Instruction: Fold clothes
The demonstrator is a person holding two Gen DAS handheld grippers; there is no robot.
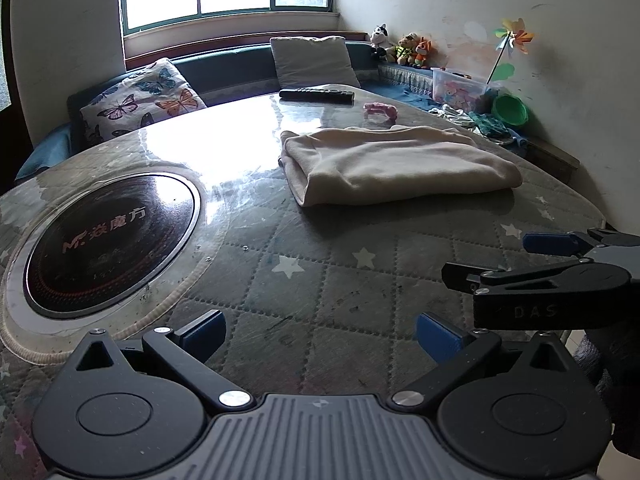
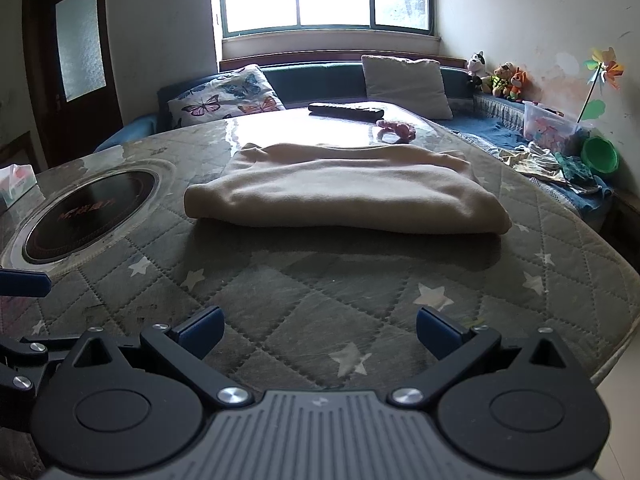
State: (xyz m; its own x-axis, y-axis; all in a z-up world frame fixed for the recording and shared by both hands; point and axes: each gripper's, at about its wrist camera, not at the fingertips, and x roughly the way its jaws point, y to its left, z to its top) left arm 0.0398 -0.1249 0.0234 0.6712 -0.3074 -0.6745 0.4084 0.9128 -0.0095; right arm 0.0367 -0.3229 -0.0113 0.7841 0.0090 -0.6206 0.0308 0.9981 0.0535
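Observation:
A cream garment [image 1: 396, 164] lies folded into a thick rectangle on the quilted star-patterned table cover [image 1: 320, 280]; the right wrist view has the same garment [image 2: 340, 188] straight ahead. My left gripper [image 1: 320, 334] hovers over the near table edge, open and empty, well short of the garment. My right gripper [image 2: 320, 330] is likewise open and empty near the front edge. The right gripper's fingers [image 1: 552, 244] show at the right of the left wrist view. A blue fingertip [image 2: 24, 282] of the left gripper pokes in at the left of the right wrist view.
A round black cooktop [image 1: 112, 240] is set into the table at left. A remote control [image 1: 316, 95] and a pink item [image 1: 380, 110] lie at the far side. Tissue box [image 2: 16, 184] at left. Sofa with cushions [image 1: 144, 100], toys and a plastic box [image 1: 464, 86] behind.

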